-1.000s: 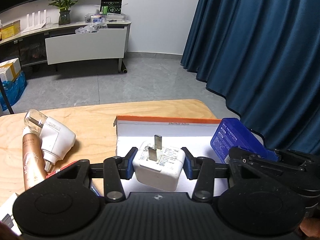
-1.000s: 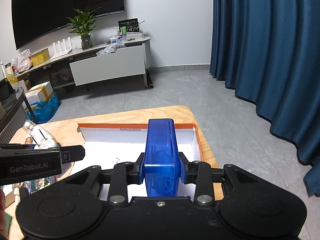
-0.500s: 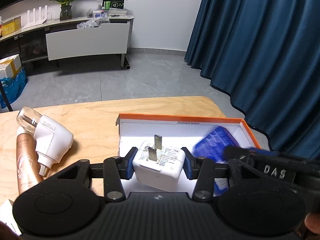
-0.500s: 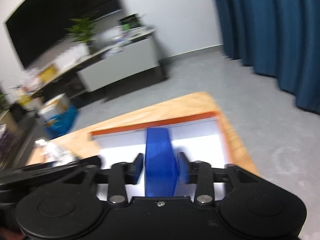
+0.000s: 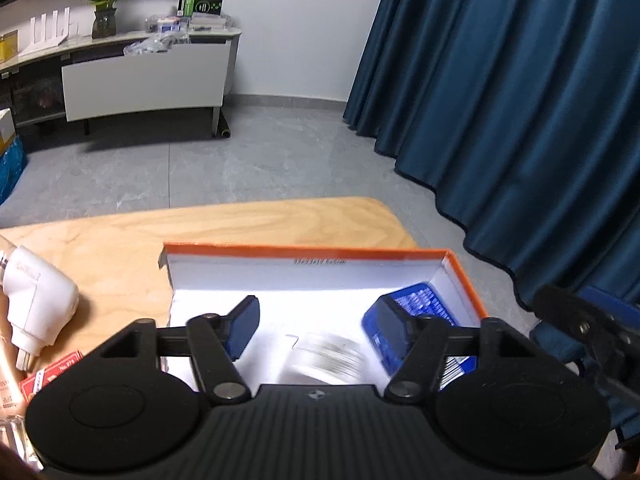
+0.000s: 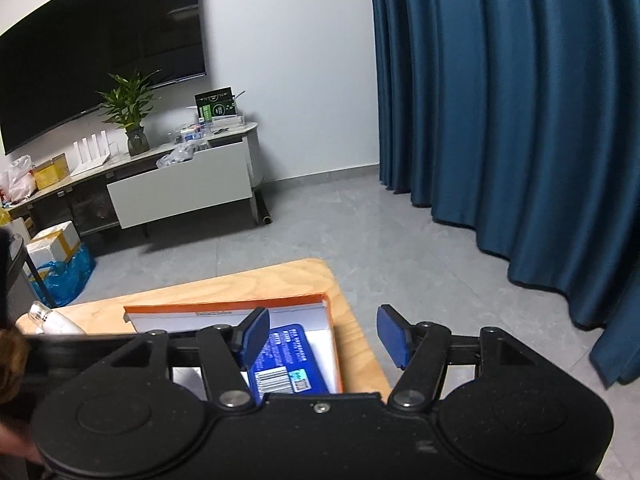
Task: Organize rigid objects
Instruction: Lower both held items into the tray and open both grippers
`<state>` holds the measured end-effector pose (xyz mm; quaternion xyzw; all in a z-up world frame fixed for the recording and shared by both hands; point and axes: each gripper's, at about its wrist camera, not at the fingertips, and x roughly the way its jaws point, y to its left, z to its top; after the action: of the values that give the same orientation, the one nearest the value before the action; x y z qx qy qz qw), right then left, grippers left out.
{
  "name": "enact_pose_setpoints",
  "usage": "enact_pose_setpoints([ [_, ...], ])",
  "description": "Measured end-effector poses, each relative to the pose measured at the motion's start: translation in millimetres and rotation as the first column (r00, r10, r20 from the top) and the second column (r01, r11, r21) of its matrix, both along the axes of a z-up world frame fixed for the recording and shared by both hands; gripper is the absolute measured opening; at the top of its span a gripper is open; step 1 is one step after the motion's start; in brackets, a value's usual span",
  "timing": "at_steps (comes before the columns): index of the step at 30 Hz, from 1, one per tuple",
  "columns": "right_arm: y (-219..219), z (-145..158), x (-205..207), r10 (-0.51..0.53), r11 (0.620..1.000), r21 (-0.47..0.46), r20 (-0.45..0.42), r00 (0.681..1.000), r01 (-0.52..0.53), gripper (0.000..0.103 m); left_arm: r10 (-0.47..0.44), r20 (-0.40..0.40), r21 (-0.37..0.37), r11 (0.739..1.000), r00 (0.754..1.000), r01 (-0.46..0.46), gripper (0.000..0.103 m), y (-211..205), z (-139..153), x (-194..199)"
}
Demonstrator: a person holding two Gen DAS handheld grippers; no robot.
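An orange-rimmed white box [image 5: 308, 251] sits on the wooden table; it also shows in the right wrist view [image 6: 228, 307]. My left gripper [image 5: 318, 330] is open above the box. A white charger [image 5: 326, 358], blurred, is inside the box below the open jaws. A blue case [image 5: 424, 312] lies in the box's right end; it also shows in the right wrist view [image 6: 286, 354]. My right gripper [image 6: 324, 334] is open and empty, above the box's right edge.
A white plug-in device [image 5: 34, 300] lies on the table [image 5: 248, 224] left of the box, with a red pack [image 5: 50, 372] and a gold bottle [image 5: 6, 380] near it. The table's right edge and blue curtains [image 6: 500, 120] are to the right.
My left gripper opened and let the white charger drop into the box. My right gripper opened, left the blue case in the box's right end, and pulled back to the right.
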<state>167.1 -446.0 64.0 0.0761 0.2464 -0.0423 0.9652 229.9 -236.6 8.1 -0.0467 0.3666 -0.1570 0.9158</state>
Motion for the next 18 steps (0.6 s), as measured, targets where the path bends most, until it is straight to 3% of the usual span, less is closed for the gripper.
enact_pose_setpoints([
  [12, 19, 21, -45, 0.051, 0.999, 0.007, 0.000, 0.999, -0.051, 0.083, 0.048, 0.034, 0.105, 0.993, 0.998, -0.051, 0.094, 17, 38, -54],
  [18, 34, 28, -75, 0.076, 0.997, 0.007, -0.011, 0.997, -0.076, 0.088, 0.064, 0.043, 0.117, 0.991, 0.997, -0.068, 0.099, 34, 49, -90],
])
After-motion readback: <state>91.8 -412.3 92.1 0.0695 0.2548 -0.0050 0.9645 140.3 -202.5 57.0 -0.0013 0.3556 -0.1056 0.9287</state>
